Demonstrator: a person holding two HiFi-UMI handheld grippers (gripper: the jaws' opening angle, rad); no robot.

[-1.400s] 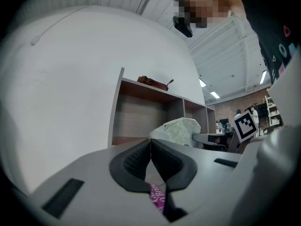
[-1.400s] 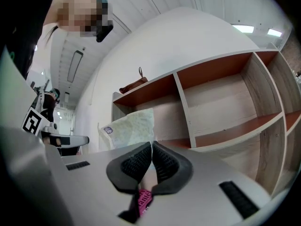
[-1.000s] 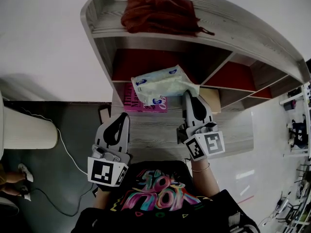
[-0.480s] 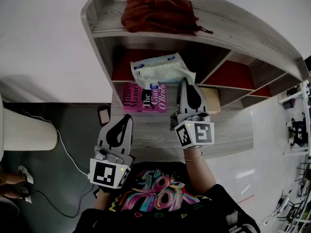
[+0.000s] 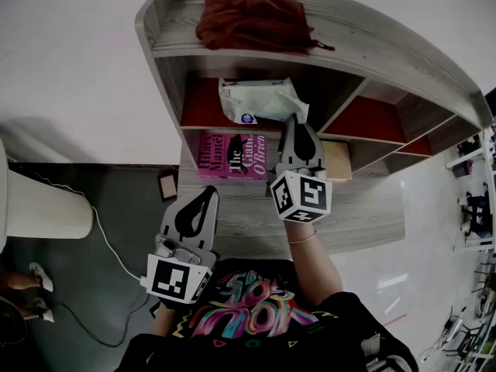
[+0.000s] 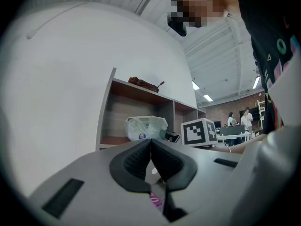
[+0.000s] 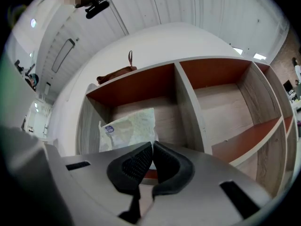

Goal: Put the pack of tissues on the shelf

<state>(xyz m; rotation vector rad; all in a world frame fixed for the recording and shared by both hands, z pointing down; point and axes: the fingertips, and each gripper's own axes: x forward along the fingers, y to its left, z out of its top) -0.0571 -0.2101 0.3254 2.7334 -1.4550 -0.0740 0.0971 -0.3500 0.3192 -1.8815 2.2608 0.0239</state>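
The pack of tissues (image 5: 258, 99), pale green and white plastic with a blue label, sits inside the top left compartment of the grey wooden shelf (image 5: 165, 76), low over its red floor. My right gripper (image 5: 293, 121) reaches into that compartment, shut on the pack's right corner. In the right gripper view the pack (image 7: 127, 128) stands just past the closed right gripper (image 7: 153, 145). My left gripper (image 5: 203, 196) hangs back, low over the lower board, shut with nothing in it. The left gripper view shows the pack (image 6: 146, 127) beyond the closed left gripper (image 6: 150, 142).
A dark red cloth bag (image 5: 252, 22) lies on the shelf's top. A pink book (image 5: 232, 155) and a tan box (image 5: 337, 160) lie on the board below. Right-hand compartments (image 7: 221, 107) hold nothing. A white cylinder (image 5: 46, 208) and a cable (image 5: 116, 254) are on the floor at left.
My right gripper has carried the pack up and forward, from in front of the book into the top left compartment. The left gripper has shifted slightly right.
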